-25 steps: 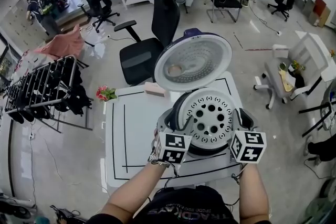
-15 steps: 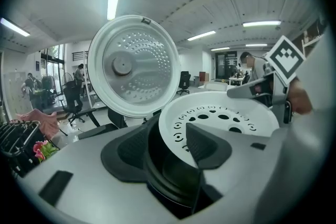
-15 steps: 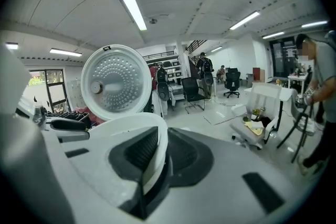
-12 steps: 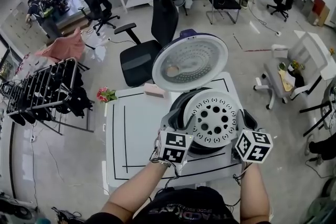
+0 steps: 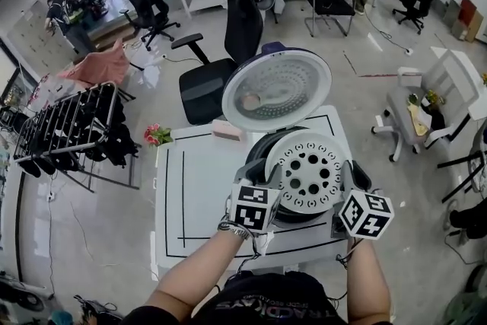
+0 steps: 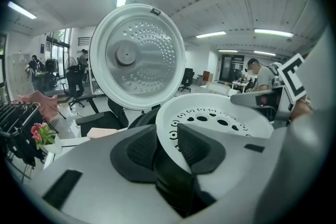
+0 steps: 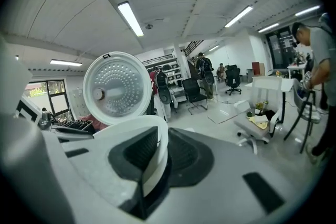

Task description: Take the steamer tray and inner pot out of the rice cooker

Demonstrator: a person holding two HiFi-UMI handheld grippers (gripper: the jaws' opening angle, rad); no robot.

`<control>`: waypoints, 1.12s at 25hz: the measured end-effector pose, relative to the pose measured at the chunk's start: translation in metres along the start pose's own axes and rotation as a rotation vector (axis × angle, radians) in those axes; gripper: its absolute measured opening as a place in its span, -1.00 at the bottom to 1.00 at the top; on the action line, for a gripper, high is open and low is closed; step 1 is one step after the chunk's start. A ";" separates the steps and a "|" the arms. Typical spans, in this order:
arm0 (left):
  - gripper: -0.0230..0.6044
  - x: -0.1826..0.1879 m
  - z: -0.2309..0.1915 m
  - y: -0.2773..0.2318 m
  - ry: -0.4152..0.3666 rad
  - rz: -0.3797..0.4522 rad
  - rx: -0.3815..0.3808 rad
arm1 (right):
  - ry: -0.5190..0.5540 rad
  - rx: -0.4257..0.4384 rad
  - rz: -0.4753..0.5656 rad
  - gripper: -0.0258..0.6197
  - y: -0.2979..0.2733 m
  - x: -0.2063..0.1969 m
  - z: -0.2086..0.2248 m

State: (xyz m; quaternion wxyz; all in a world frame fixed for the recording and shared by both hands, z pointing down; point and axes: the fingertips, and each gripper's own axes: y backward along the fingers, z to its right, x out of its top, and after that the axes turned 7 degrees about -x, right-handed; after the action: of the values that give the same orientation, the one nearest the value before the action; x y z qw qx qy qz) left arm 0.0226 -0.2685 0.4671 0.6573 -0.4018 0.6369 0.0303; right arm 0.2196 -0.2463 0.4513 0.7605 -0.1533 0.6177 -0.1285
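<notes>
The white perforated steamer tray (image 5: 308,167) sits atop the black rice cooker (image 5: 264,147), whose round lid (image 5: 278,91) stands open behind it. My left gripper (image 5: 265,173) holds the tray's left rim; its jaws have just been closing, and the rim (image 6: 164,128) is now pinched between the pads. My right gripper (image 5: 351,175) is shut on the right rim, with the thin white edge (image 7: 153,139) between its pads. The tray hides the inner pot. The lid also shows in the left gripper view (image 6: 136,57) and the right gripper view (image 7: 113,86).
The cooker stands on a white table (image 5: 198,194) with black lines; a pink box (image 5: 227,131) lies at its far edge. A black office chair (image 5: 228,49) stands behind, flowers (image 5: 156,135) and a drying rack (image 5: 61,129) to the left, a white chair (image 5: 426,103) to the right.
The left gripper's jaws have closed onto the tray's left rim. Both grippers have rolled slightly, and the tray has stayed over the cooker.
</notes>
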 end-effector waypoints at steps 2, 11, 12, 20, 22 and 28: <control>-0.55 0.000 -0.001 0.004 0.012 0.013 0.026 | -0.016 0.011 0.001 -0.73 0.001 -0.001 -0.002; -0.61 0.010 -0.003 0.019 0.031 0.128 0.100 | -0.052 0.050 0.017 -0.73 0.007 0.003 -0.008; -0.61 0.013 -0.003 0.023 0.035 0.147 0.108 | -0.047 0.054 0.021 -0.73 0.009 0.005 -0.009; -0.64 0.028 -0.021 0.063 0.047 0.243 0.155 | -0.029 0.106 0.065 -0.73 0.022 0.021 -0.045; -0.64 0.029 -0.030 0.075 0.054 0.256 0.173 | -0.020 0.129 0.073 -0.74 0.023 0.025 -0.060; -0.64 0.017 -0.081 0.126 0.088 0.297 0.281 | 0.028 0.235 0.097 -0.73 0.026 0.029 -0.135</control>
State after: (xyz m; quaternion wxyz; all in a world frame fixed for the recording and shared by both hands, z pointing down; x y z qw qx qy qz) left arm -0.1101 -0.2371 0.4017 0.6666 -0.2086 0.7153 0.0202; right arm 0.0933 -0.2433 0.3894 0.7700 -0.0312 0.6155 -0.1653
